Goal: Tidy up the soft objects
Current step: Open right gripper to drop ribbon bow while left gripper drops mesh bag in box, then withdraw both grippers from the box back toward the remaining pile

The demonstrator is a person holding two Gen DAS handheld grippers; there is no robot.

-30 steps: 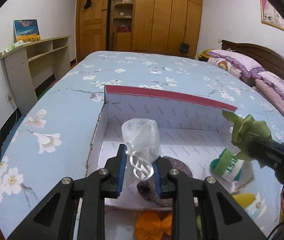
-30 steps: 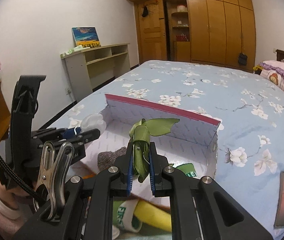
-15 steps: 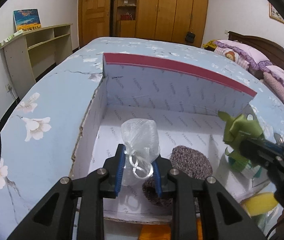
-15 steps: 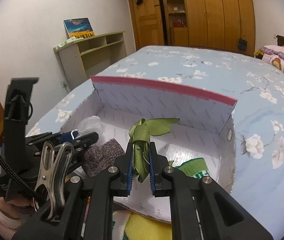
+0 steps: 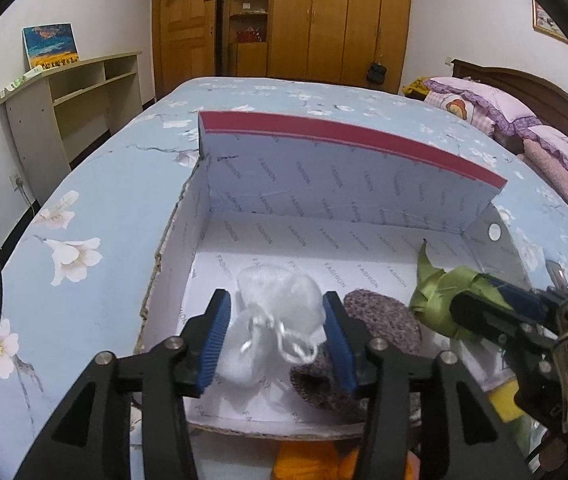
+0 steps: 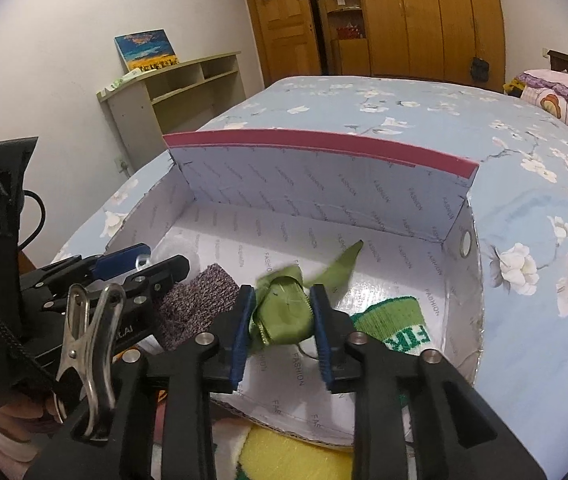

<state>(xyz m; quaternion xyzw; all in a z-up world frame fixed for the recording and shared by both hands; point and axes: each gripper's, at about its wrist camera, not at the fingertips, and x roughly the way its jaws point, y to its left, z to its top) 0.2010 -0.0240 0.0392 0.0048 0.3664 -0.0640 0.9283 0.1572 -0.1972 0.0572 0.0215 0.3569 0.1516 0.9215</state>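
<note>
Both wrist views look steeply down, close, sharing the open box (image 5: pixel 348 184) (image 6: pixel 324 188).

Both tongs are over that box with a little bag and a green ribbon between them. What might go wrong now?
The left tongs have just been opening, and the mesh bag lies partly on the knitted piece, so it could slide off it. The right tongs have also been opening; the ribbon looks bunched against one pad and might cling when they lift. The two tongs are close and could bump.

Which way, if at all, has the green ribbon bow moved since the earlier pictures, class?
Yes. The green ribbon bow has come down from above the box's red-edged back wall to below it, inside the box, between the right gripper's just-opened jaws.
</note>
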